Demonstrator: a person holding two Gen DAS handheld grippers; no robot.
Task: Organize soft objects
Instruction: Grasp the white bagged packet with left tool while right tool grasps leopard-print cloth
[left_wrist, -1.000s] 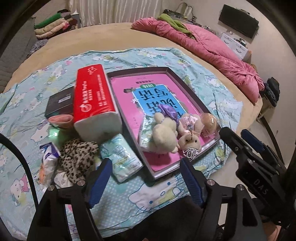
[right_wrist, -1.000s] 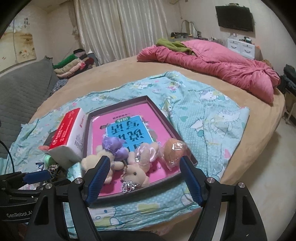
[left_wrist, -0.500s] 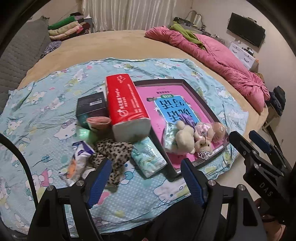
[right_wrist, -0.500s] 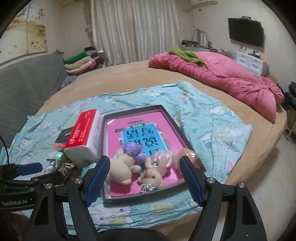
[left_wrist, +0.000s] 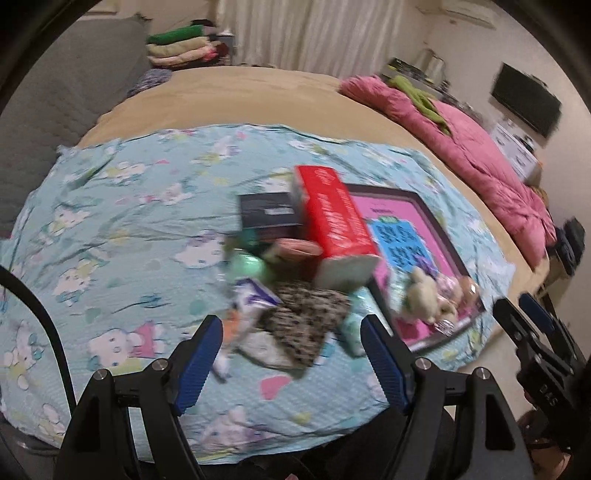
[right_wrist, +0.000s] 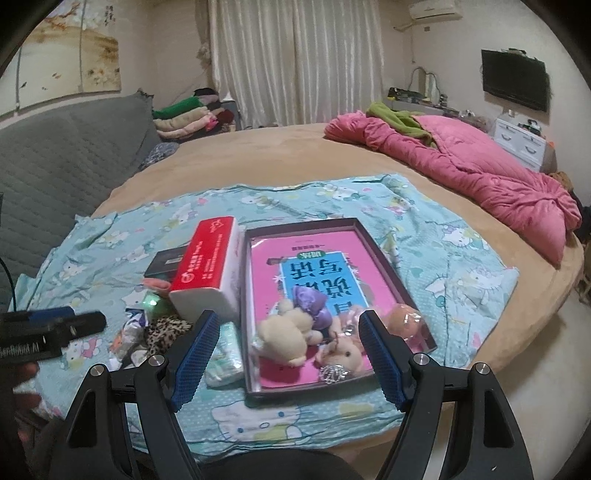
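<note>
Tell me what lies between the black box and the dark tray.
The red tissue pack stands between the black box and the tray; the right wrist view shows it clearest.

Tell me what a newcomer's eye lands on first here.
The red tissue pack stands out, lying on the blue cartoon sheet just left of the dark tray. Inside the tray, small plush toys cluster at the near end on a pink book. Behind, a pink quilt is heaped at the bed's far right.

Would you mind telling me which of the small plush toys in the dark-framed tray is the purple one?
It is the purple plush toy, farthest back in the cluster, lying on the blue book cover, behind the cream plush bear and the pink plush mouse.
</note>
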